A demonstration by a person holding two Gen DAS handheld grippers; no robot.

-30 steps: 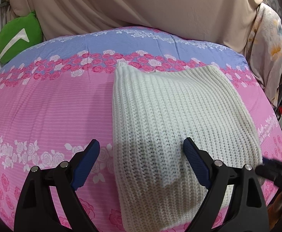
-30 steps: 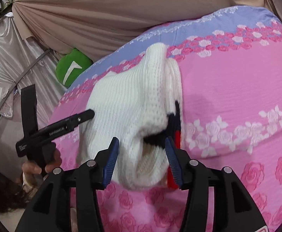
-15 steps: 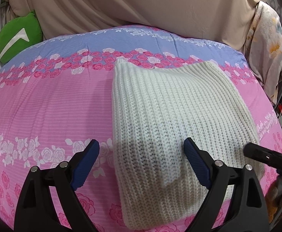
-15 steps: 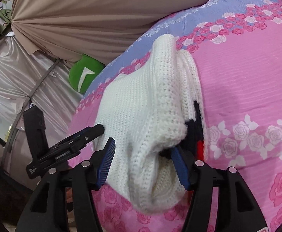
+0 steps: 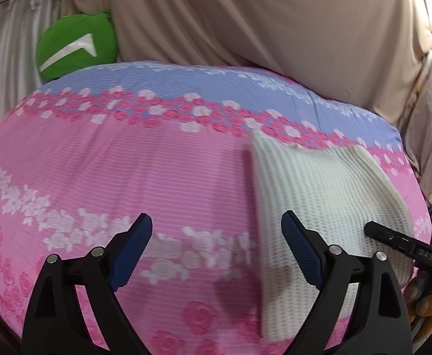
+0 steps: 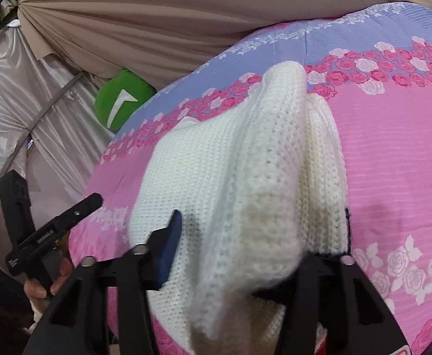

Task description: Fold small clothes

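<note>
**Right tool pinches the knit; left tool gapes over the bed**

The cream knit garment (image 5: 328, 207) lies folded on the pink rose-print bed cover (image 5: 127, 177); the right tool (image 6: 245, 254) has just been closing, its jaws now nipping the near fold of the knit, which bulges up between them; the left tool (image 5: 216, 251) hangs wide apart beside the garment's left edge, holding nothing; a green cushion (image 5: 77, 44) sits at the far edge.

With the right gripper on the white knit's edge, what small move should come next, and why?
Probably lift and carry that edge across to fold it. The right gripper has just closed on the bunched white knit, which lies on the pink bedspread; the left gripper is open, holding nothing.
</note>
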